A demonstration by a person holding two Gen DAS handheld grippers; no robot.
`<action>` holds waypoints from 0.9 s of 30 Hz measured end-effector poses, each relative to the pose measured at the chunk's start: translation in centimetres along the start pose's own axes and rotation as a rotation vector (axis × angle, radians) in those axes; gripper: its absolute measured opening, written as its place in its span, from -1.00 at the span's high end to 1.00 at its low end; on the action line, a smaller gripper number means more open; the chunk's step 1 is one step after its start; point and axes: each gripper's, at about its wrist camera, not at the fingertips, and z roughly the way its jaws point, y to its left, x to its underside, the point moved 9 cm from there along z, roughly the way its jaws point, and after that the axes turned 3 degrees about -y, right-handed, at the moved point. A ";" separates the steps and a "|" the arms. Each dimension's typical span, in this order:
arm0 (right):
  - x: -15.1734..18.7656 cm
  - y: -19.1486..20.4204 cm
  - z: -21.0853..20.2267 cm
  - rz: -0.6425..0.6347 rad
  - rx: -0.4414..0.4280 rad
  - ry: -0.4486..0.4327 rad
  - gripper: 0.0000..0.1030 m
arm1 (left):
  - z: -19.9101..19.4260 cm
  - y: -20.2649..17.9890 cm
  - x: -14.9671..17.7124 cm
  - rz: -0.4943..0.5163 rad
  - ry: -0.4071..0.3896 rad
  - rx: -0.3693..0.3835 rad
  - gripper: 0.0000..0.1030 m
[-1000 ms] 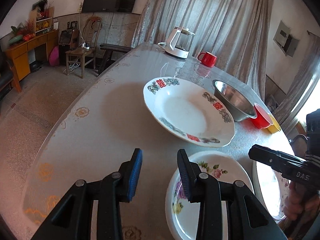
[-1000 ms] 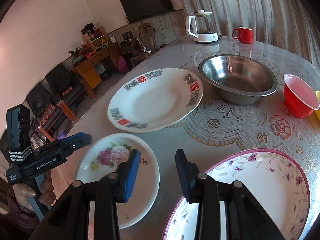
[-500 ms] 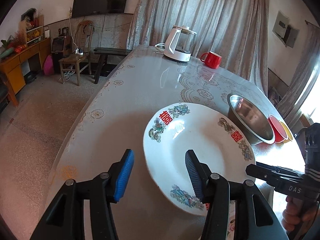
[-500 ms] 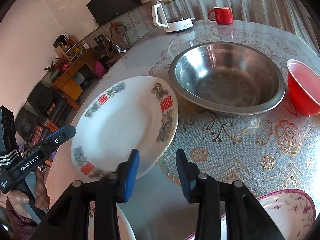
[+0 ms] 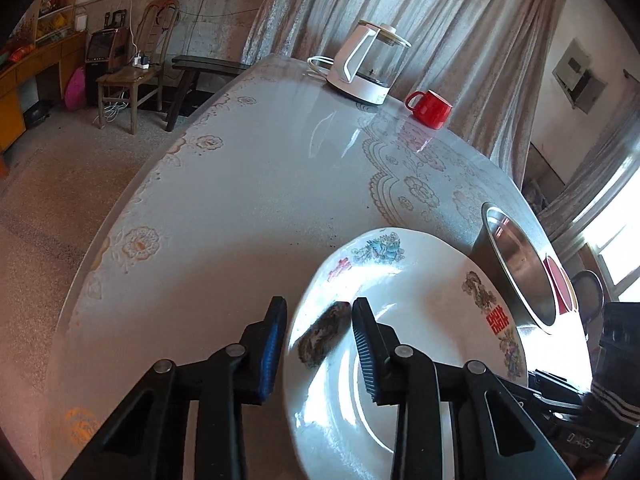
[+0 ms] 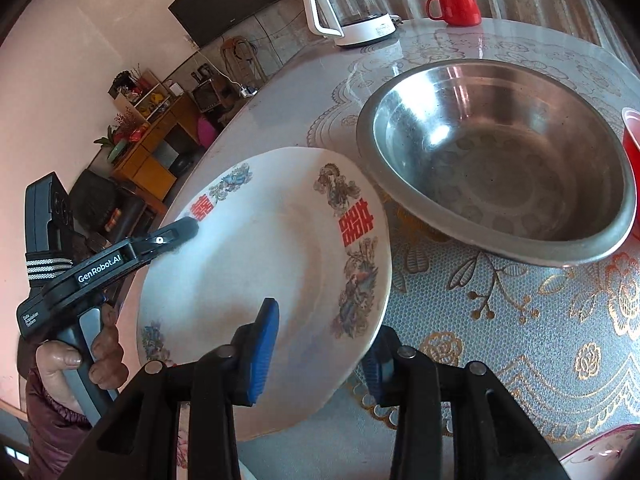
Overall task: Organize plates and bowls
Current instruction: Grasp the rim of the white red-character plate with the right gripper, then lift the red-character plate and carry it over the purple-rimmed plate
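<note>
The big white plate [image 5: 420, 320] with red characters and dragon prints lies on the table beside the steel bowl [image 6: 500, 168]. My left gripper [image 5: 318, 304] straddles its left rim, and its jaws are closing with the rim between them; a gap still shows at the pads. From the right wrist view, the left gripper's upper finger [image 6: 180, 232] lies over that far rim. My right gripper [image 6: 324, 320] straddles the near rim [image 6: 360, 344]. One of its fingers [image 6: 262, 352] is above the plate and the other below, open, with no pad visibly pressing.
A red bowl [image 6: 632, 140] stands right of the steel bowl. At the table's far end stand a white kettle [image 5: 368, 68] and a red mug [image 5: 428, 108]. A pink-rimmed floral plate [image 6: 600, 456] lies at the near right. A hand [image 6: 80, 356] holds the left gripper's handle.
Both grippers moved forward from the small floral plates to the big plate. The left jaws widened, then narrowed around its rim. The right jaws kept their width and now straddle the near rim.
</note>
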 end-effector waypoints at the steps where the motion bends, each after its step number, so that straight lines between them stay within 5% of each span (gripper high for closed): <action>1: -0.1 0.0 0.1 0.000 0.004 -0.002 0.22 | 0.2 -0.2 -0.1 0.012 0.001 -0.013 0.31; 27: 1.1 0.3 -3.4 -0.079 0.039 -0.058 0.21 | -5.2 -2.7 5.3 0.071 -0.056 0.015 0.41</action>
